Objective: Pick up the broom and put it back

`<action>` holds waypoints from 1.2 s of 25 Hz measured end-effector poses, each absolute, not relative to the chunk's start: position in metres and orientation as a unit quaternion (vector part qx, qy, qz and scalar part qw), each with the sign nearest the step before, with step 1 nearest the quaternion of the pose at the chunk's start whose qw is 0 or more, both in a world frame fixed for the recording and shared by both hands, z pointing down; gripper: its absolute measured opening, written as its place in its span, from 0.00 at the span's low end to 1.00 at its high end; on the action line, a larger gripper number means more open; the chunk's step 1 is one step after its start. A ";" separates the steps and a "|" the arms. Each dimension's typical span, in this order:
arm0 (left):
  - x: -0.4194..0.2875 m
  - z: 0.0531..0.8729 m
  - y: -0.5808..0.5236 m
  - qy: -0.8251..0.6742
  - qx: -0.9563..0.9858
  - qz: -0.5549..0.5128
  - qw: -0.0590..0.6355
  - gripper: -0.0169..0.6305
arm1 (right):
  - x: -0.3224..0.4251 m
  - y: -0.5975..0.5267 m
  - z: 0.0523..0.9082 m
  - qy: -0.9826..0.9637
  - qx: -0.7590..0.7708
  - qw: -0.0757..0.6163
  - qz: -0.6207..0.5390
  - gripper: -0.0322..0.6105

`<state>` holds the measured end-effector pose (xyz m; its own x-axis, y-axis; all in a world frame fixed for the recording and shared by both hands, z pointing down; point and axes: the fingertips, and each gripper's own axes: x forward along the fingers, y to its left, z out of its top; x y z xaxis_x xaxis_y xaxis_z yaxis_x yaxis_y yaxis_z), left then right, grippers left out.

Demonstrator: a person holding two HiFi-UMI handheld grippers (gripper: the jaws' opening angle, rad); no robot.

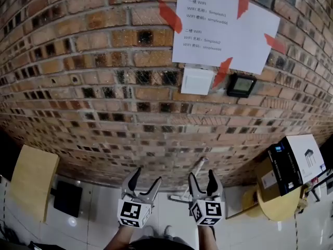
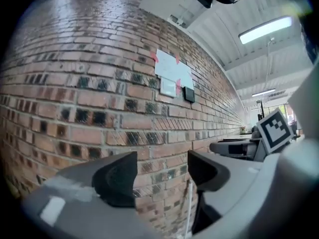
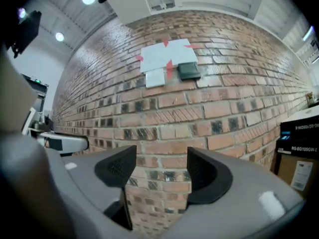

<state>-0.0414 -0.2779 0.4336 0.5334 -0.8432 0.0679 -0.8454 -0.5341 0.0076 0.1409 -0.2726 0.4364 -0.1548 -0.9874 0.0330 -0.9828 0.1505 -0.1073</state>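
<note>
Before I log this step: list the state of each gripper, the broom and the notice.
Left gripper: fingers open, empty.
Right gripper: fingers open, empty.
Broom: leaning against the brick wall, unheld.
Paper notice: taped to the wall.

1. The broom [image 1: 200, 166]: lower end partly behind the right gripper [image 1: 201, 176]; head too small to make out.
2. The paper sheet [image 3: 164, 54] on the far wall [image 3: 224, 108]: print unreadable in the right gripper view.
3. The cardboard box [image 3: 299, 156] at the right is cut by that view's right edge.
4. The person's forearms [image 1: 118, 240] run off the head view's near edge.
</note>
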 end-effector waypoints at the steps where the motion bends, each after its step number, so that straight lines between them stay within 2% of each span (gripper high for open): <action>1: -0.051 0.425 -0.274 -0.494 0.869 0.022 0.010 0.52 | 0.138 -0.265 0.426 0.757 -0.652 0.032 -0.044 0.54; 7: -0.081 0.399 -0.254 -0.512 0.859 -0.003 -0.001 0.52 | 0.124 -0.233 0.384 0.742 -0.667 0.073 -0.006 0.57; 17: -0.093 0.399 -0.208 -0.498 0.867 -0.001 -0.019 0.52 | 0.103 -0.176 0.389 0.743 -0.666 0.062 -0.030 0.60; 27: -0.074 0.408 -0.081 -0.536 0.844 -0.004 -0.009 0.55 | 0.116 -0.058 0.407 0.761 -0.647 0.033 -0.029 0.60; 30: -0.071 0.407 -0.048 -0.554 0.832 -0.016 0.010 0.56 | 0.122 -0.030 0.411 0.767 -0.641 0.022 -0.031 0.67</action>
